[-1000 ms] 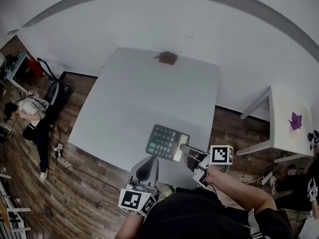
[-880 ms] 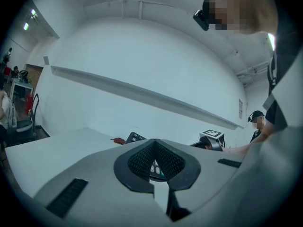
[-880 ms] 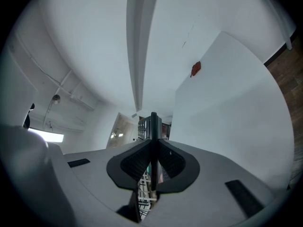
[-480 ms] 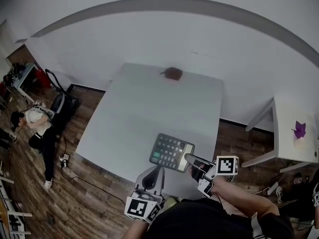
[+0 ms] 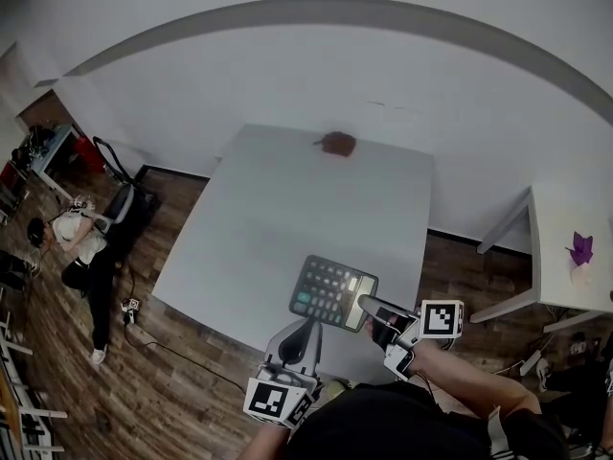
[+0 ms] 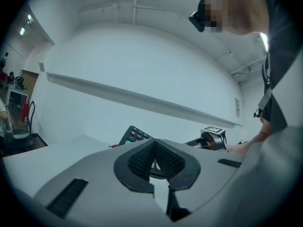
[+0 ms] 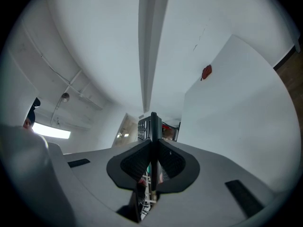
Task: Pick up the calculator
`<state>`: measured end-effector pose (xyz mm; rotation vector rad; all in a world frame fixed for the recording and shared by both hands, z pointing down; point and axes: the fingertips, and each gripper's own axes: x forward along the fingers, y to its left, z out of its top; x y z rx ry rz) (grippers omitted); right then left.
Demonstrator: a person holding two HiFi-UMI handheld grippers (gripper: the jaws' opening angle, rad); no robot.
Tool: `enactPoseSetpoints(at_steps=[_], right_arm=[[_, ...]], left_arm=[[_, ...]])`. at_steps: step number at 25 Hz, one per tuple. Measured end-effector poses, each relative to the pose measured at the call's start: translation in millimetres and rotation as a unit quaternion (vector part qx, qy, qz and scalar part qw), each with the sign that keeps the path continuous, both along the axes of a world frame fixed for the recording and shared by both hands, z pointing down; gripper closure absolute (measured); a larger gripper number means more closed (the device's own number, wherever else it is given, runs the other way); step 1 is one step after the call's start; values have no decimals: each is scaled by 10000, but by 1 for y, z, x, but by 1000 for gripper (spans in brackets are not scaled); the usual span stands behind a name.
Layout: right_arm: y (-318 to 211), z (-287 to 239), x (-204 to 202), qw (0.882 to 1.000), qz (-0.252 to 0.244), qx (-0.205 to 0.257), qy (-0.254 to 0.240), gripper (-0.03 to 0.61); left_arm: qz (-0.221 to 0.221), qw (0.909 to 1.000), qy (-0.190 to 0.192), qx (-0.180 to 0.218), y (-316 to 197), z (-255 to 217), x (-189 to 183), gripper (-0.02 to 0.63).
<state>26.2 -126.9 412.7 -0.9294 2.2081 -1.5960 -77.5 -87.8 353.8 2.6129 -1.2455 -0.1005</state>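
The dark calculator (image 5: 330,290) with several rows of keys hangs tilted above the near part of the white table (image 5: 287,209). My right gripper (image 5: 369,307) is shut on its right end. In the right gripper view the calculator (image 7: 152,126) stands edge-on as a thin slab, and the right gripper (image 7: 152,162) presses on it from both sides. My left gripper (image 5: 299,329) sits at the table's front edge just below the calculator, shut with nothing in it. From the left gripper (image 6: 154,164) the calculator (image 6: 135,135) shows beyond the jaws, with the right gripper (image 6: 210,138) beside it.
A small red-brown object (image 5: 338,143) lies at the table's far edge, also seen as the red-brown object (image 7: 206,72). A white side table (image 5: 560,218) with a purple thing (image 5: 580,250) stands to the right. A person (image 5: 81,242) is on the wooden floor at left.
My right gripper has lifted the calculator a little off the table, still gripping it. The left gripper has stayed where it was.
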Motion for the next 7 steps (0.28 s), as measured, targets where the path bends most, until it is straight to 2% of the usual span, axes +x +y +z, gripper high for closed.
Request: enactPoseSetpoints(at_steps=[4,7], right_arm=[[-1,-1,-2,9999,-80,136,57,526],[-1,-4,-7,9998,-82,103,-113,526]], left_arm=[[-13,10000,-7,5,1,0,-2,607],[-38,10000,-4,23,1,0,-3,607]])
